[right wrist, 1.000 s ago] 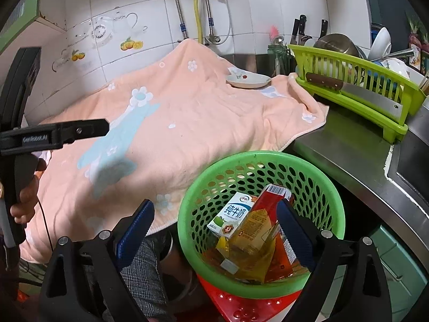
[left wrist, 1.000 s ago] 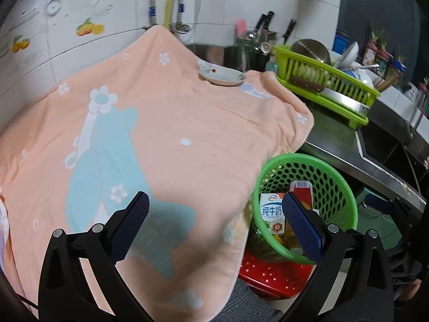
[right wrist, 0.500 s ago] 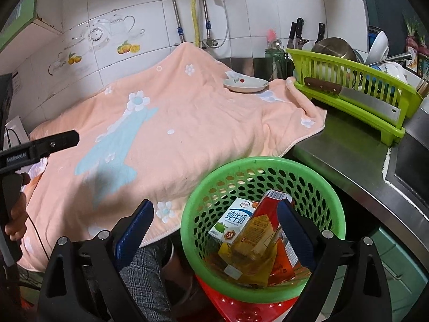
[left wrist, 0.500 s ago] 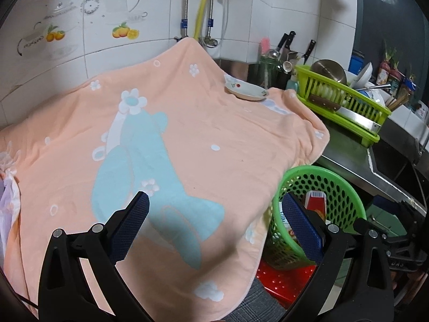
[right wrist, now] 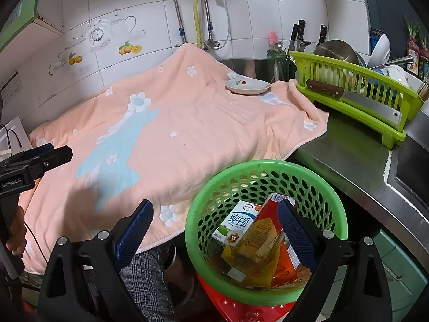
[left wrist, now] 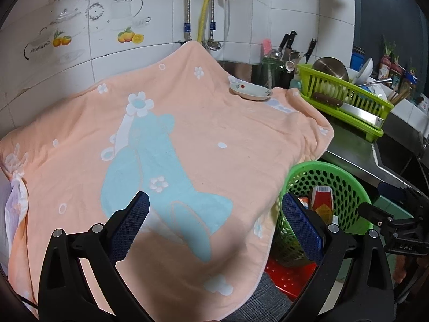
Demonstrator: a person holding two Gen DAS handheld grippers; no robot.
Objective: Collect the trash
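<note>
Both claws released, holding nothing: left gripper [left wrist: 214,222] over the peach towel [left wrist: 187,139], right gripper [right wrist: 214,228] above the green basket [right wrist: 332,214] at 5 o'clock. Trash sits inside: milk carton [right wrist: 236,222], red carton [right wrist: 270,201], yellow wrappers [right wrist: 254,255]. No loose trash visible on towel; only a small dish [right wrist: 248,86] at 12 o'clock. Likely done; best to scan towel edges before closing on anything, jaws kept wide.

Black tongs [right wrist: 214,225] carry blue ridged pads [right wrist: 132,232], silver screws, and white "GenRobot.AI" lettering.

Both wrist views over towel [left wrist: 203,139], basket [right wrist: 265,171]
</note>
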